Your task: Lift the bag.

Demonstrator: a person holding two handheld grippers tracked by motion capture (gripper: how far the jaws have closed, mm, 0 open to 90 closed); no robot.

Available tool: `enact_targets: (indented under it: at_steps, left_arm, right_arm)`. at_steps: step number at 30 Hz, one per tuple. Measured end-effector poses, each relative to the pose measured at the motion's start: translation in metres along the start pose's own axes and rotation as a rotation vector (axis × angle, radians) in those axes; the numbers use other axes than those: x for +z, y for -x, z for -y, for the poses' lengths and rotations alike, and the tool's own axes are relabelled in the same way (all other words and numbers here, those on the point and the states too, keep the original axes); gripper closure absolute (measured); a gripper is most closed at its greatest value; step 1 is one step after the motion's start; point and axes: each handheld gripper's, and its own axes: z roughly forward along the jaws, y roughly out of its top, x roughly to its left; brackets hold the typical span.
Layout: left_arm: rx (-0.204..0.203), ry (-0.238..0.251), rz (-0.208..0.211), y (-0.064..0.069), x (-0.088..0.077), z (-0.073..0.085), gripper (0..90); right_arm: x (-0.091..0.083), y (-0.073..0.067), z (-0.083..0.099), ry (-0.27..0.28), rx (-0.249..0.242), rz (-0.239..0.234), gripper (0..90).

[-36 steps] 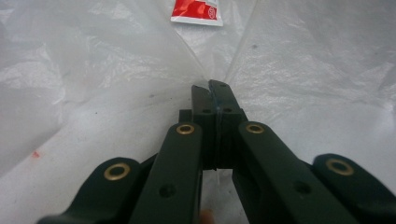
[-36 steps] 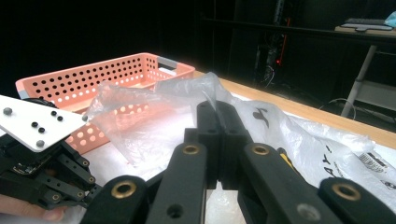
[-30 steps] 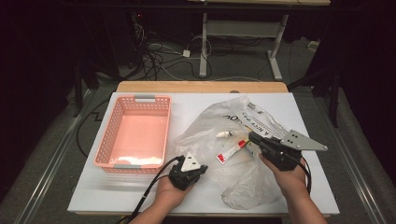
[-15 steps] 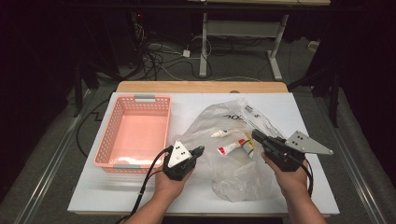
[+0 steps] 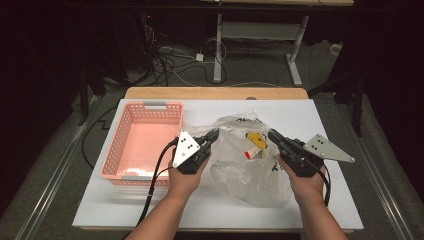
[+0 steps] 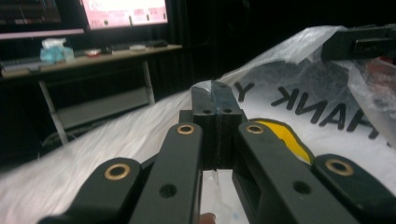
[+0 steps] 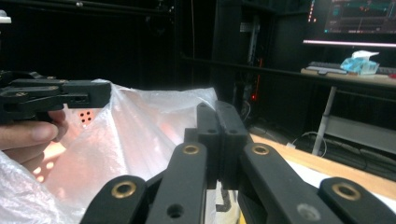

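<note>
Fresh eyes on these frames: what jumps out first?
The clear plastic bag at the table's middle, pulled up between the left gripper and right gripper, both shut on its film, with small items visible inside. Next, the pink basket at the table's left. Behind, tangled cables on a dark floor.

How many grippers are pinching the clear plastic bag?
2: the left gripper grips the plastic bag at its left edge, the right gripper at its right edge.

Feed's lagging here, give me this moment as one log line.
left tongs: shut on clear plastic bag | right tongs: shut on bag | bag: lifted
</note>
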Motion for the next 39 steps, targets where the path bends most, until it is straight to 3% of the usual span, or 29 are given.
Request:
enact_targets:
  at_steps: [9,22,34,39]
  left_arm:
    - [0.072,0.074,0.006,0.011,0.010,-0.034,88.4]
    - [0.089,0.189,-0.018,0.011,0.018,-0.077,88.4]
    - [0.163,0.269,-0.040,0.015,0.013,-0.122,88.4]
    - [0.161,0.305,-0.039,0.012,0.014,-0.142,88.4]
  right_arm:
    - [0.011,-0.002,-0.014,0.061,0.005,0.012,90.0]
    - [0.025,-0.007,-0.036,0.114,0.001,-0.009,90.0]
    - [0.028,-0.013,-0.061,0.166,-0.008,-0.013,90.0]
    - [0.037,-0.011,-0.071,0.167,0.000,-0.008,90.0]
